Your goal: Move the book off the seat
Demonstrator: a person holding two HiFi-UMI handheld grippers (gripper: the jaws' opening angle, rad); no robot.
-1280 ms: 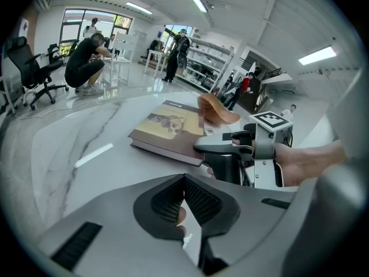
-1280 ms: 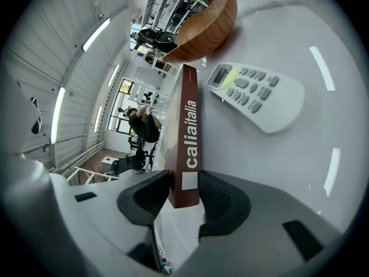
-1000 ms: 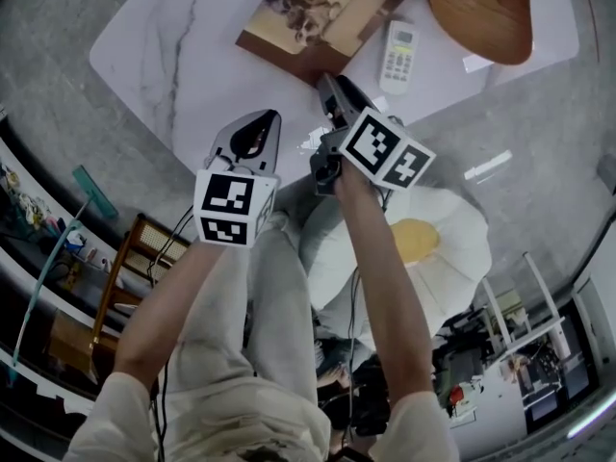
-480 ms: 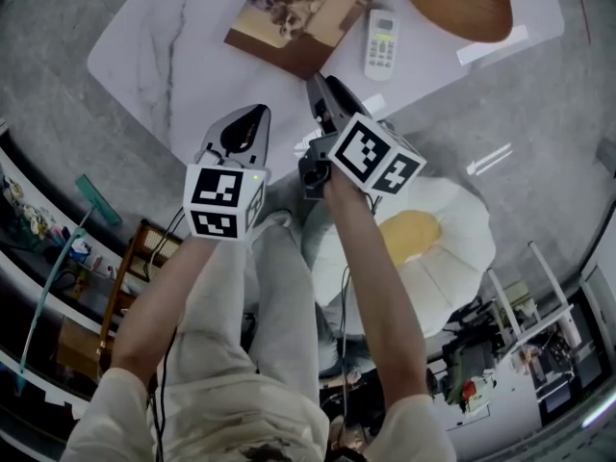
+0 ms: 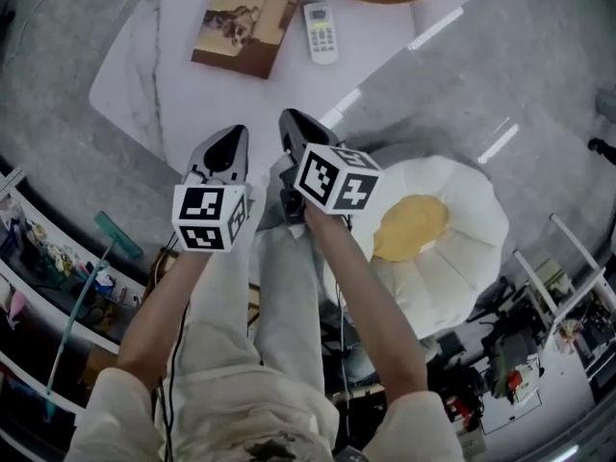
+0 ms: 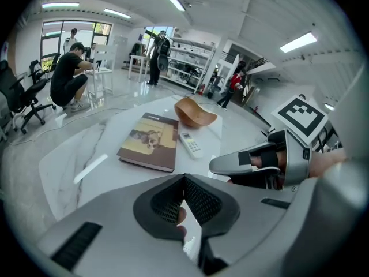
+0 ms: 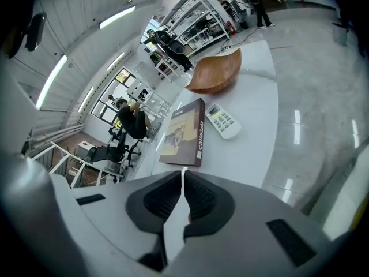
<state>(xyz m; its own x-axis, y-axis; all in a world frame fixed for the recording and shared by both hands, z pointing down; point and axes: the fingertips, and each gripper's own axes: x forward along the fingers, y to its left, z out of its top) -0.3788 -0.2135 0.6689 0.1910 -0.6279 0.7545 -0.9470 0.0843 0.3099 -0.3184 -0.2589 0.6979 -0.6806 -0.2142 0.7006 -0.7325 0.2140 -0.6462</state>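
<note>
Book [image 5: 241, 22] flat on far table [image 5: 144, 80], clear of seat [image 5: 472, 210]: I judge job done. Left gripper [image 5: 234, 135] pressed together, right gripper [image 5: 289, 117] just closed, both empty.

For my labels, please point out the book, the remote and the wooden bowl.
book [image 5: 241, 22], head view, front cover
remote [image 5: 321, 35], head view, keypad
wooden bowl [image 6: 194, 112], left gripper view, its middle
</note>
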